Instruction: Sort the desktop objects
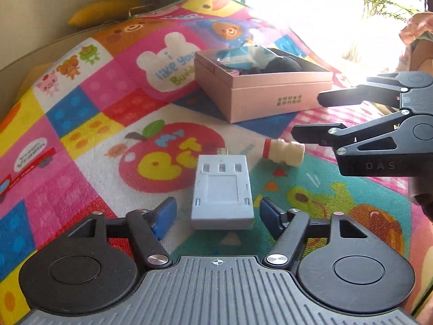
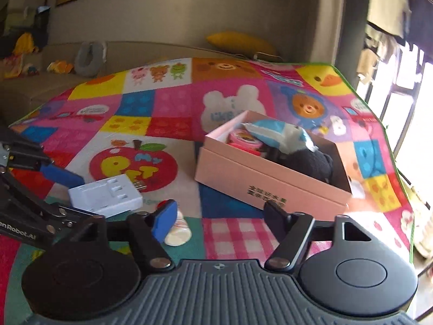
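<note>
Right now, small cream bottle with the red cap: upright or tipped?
Tipped. The bottle lies on its side on the mat, red cap pointing left, beside the white adapter, outside the pink box.

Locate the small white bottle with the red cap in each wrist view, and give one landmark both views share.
Left wrist: small bottle lies on its side right of centre, beyond the grey block.
Right wrist: it lies low, left of centre, partly behind a blue finger.
Shared landmark: pink box.

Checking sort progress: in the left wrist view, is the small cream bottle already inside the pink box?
No. The small cream bottle lies on its side on the mat, in front of the pink box.
</note>
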Demonstrator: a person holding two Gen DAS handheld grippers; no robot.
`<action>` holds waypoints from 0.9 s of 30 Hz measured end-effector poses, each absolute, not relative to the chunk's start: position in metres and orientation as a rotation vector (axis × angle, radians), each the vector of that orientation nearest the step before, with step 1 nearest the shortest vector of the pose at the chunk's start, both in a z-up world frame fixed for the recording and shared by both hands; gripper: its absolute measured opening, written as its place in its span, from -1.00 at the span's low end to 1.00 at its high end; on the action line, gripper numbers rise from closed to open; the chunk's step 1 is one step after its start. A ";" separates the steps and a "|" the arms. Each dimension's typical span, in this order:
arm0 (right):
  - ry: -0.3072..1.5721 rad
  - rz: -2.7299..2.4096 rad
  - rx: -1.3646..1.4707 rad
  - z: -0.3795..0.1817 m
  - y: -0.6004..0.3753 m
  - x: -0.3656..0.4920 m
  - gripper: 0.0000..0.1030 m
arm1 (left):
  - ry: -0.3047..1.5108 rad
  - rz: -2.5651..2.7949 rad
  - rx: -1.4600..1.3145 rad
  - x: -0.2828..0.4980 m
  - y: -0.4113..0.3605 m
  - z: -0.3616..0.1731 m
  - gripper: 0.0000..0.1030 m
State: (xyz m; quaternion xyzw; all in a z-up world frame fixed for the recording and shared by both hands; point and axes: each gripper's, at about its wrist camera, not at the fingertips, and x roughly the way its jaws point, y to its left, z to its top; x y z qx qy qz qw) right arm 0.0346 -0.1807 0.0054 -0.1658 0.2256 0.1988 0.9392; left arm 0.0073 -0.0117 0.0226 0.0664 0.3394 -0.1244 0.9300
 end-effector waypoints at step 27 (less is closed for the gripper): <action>0.616 0.537 -0.193 0.023 -0.209 0.052 -0.81 | 0.632 -0.386 0.213 0.007 -0.061 0.027 0.89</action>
